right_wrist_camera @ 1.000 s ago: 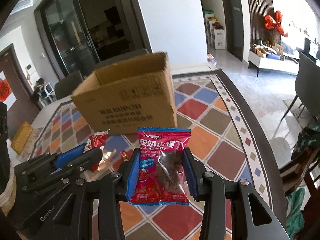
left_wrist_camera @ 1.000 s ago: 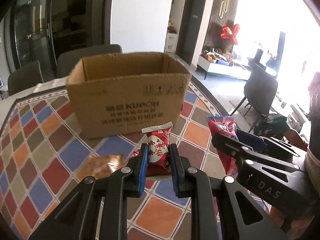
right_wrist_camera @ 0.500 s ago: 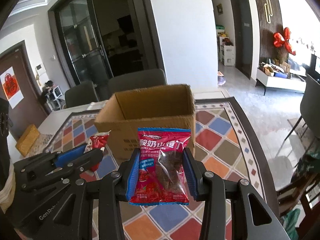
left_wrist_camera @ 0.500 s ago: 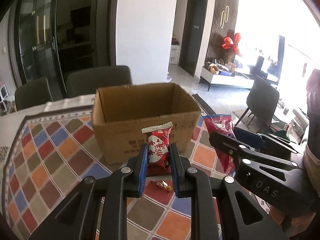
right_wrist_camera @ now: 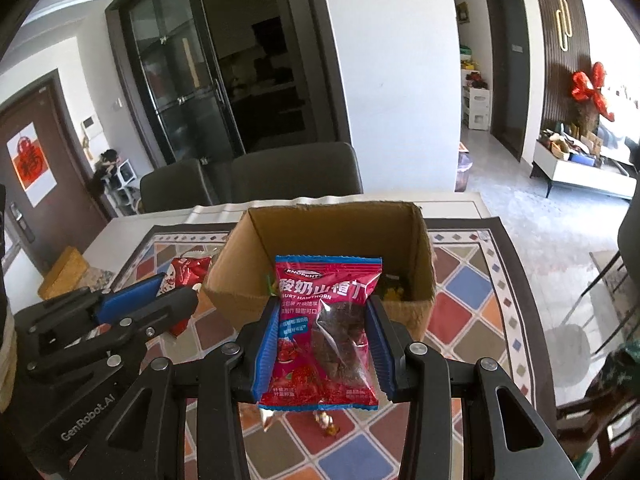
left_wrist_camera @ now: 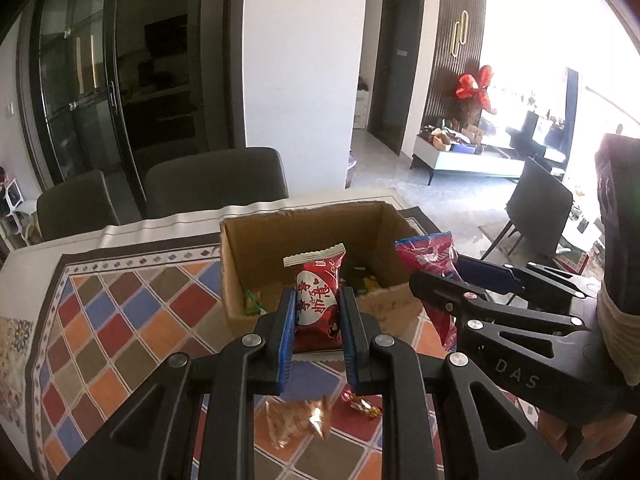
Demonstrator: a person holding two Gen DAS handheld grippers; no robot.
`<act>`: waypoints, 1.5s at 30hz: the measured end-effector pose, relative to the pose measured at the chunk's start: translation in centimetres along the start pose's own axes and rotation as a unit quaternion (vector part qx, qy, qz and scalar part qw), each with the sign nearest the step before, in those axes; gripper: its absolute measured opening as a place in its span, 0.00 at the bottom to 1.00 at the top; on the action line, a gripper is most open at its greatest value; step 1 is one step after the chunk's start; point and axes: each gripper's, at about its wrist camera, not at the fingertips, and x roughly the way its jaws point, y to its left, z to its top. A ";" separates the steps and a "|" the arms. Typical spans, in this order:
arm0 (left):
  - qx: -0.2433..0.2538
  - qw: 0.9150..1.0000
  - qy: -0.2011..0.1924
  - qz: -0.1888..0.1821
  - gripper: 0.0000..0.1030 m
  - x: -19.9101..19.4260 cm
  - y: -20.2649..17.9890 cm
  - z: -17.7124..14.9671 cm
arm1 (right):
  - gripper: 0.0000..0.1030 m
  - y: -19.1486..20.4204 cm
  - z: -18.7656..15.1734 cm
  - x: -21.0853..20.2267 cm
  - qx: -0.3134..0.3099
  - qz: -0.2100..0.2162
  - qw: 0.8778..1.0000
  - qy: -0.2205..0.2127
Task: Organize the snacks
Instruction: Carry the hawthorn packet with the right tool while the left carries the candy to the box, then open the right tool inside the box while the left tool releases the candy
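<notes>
My left gripper (left_wrist_camera: 316, 300) is shut on a small red snack packet (left_wrist_camera: 317, 294) with white hearts and holds it up in front of the open cardboard box (left_wrist_camera: 240, 240). My right gripper (right_wrist_camera: 326, 312) is shut on a pink hawthorn snack bag (right_wrist_camera: 324, 332), held just before the box's near wall (right_wrist_camera: 228, 276). The box holds several small sweets (left_wrist_camera: 360, 280). Each gripper shows in the other's view: the right (left_wrist_camera: 460, 280) with its bag, the left (right_wrist_camera: 172, 288) with its packet.
The box stands on a table with a coloured diamond-pattern cloth (left_wrist_camera: 120, 320). A gold-wrapped snack (left_wrist_camera: 300, 420) and small wrapped candies (left_wrist_camera: 360, 404) lie on the cloth below the grippers. Dark chairs (left_wrist_camera: 216, 180) stand behind the table.
Both grippers have risen with their packets, so the views now look down into the box and its inside shows.
</notes>
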 end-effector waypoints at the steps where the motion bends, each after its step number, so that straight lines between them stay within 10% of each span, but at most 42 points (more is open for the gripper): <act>1: -0.003 1.000 0.001 -0.001 0.21 0.4 0.4 0.4 | 0.41 0.1 0.3 0.3 -0.001 -0.001 1.000 0.002; 23: -0.015 0.999 0.042 -0.004 0.22 8.2 3.4 3.9 | 0.41 -0.3 5.2 8.1 -0.023 -0.019 0.999 0.039; 26: -0.004 0.999 0.045 0.019 0.34 8.8 3.2 3.9 | 0.42 -0.5 5.2 9.2 -0.022 -0.023 0.999 0.043; 28: -0.002 0.998 0.038 0.041 0.56 8.6 3.1 3.9 | 0.51 -0.6 5.1 9.6 -0.022 -0.041 0.998 0.041; 45: 0.002 0.999 -0.016 0.045 0.56 1.2 2.5 1.5 | 0.55 1.3 3.3 4.1 -0.036 -0.033 0.999 0.000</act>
